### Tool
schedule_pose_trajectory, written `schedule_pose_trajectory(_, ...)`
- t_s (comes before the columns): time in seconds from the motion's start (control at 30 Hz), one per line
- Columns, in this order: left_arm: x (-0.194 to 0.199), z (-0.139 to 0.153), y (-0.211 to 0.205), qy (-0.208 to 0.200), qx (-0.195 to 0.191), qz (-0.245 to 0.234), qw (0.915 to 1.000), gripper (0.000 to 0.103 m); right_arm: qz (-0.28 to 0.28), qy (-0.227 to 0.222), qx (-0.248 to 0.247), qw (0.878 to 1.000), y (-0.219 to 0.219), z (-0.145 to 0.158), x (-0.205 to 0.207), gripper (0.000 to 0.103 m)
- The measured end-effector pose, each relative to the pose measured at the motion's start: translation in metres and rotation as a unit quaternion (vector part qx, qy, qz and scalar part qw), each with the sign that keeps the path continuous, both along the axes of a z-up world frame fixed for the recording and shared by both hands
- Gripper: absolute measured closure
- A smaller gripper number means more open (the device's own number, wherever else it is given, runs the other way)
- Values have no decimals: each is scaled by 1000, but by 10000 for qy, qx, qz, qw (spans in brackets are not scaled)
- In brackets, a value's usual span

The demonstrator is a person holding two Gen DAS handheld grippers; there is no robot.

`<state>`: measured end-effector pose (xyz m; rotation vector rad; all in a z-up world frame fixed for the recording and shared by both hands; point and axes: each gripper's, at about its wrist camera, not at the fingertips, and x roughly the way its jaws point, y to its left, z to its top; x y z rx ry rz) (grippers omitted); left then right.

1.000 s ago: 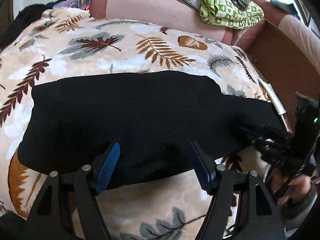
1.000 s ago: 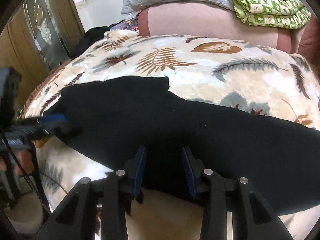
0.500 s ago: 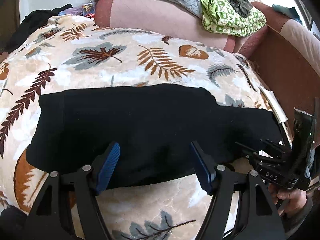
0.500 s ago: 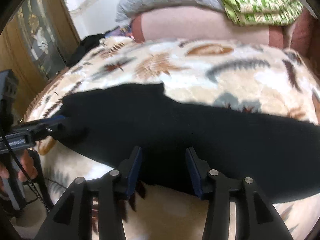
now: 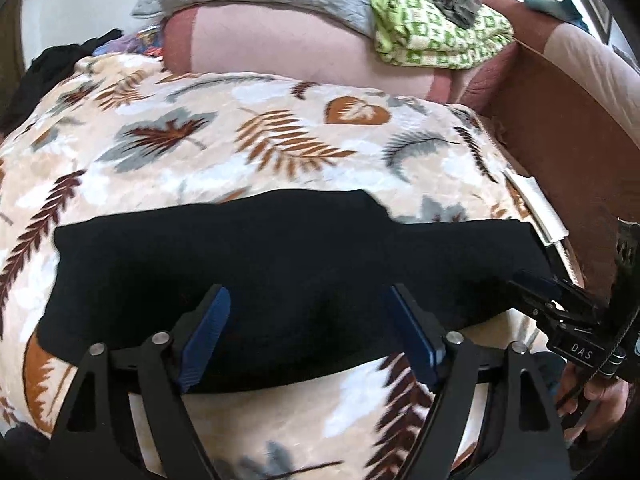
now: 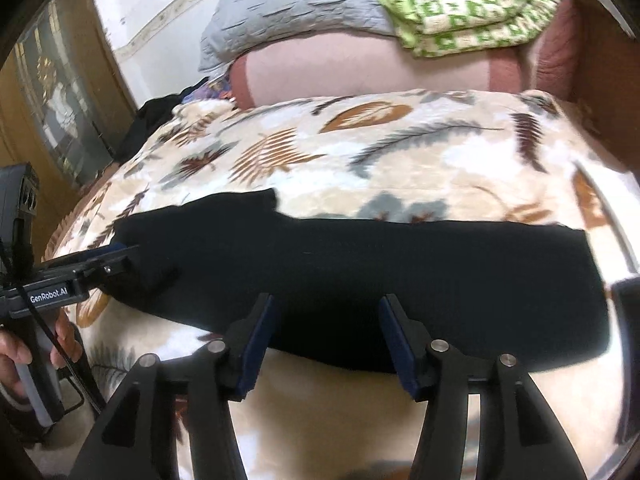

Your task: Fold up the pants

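The black fabric pants (image 5: pixel 280 280) are being left lying flat across the leaf-patterned beige blanket (image 5: pixel 280 148). The left gripper (image 5: pixel 306 336) and right gripper (image 6: pixel 326 344) are being held open, empty, at their near edge.

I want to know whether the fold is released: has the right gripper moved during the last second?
Yes. Against the pants, which now look narrower in its own view, the right gripper has drawn back a little, and its jaws stand wider.

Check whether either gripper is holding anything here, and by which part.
Nothing is held: left gripper and right gripper are both open at the near edge of the flat black fabric pants.
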<state>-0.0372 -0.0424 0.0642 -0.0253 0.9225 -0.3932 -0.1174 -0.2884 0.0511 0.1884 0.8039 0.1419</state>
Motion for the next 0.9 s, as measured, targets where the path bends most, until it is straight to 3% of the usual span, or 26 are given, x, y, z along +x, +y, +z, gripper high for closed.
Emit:
schedule_pose_trajectory(0.3, 9, 5, -70, 156, -259, -882, 9956, 21, -920, 145, 65, 9956, -88, -4, -30, 42)
schedule_pose_trajectory(0.57, 24, 2, -145, 257, -84, -1773, 9838, 21, -1548, 333, 381, 9867, -148, -21, -42, 42)
schedule_pose_trajectory(0.77, 25, 4, -178, 146, 131, -2091, 9777, 21, -1597, 231, 176, 9867, -161, -23, -21, 43)
schedule_pose_trajectory(0.8, 24, 5, -179, 147, 115, -2104, 9774, 21, -1576, 228, 160, 9871, -162, -25, -14, 45)
schedule_pose_trajectory(0.9, 26, 2, -181, 157, 122, -2085, 9778, 21, -1423, 493, 26, 9886, -165, -36, 12, 96)
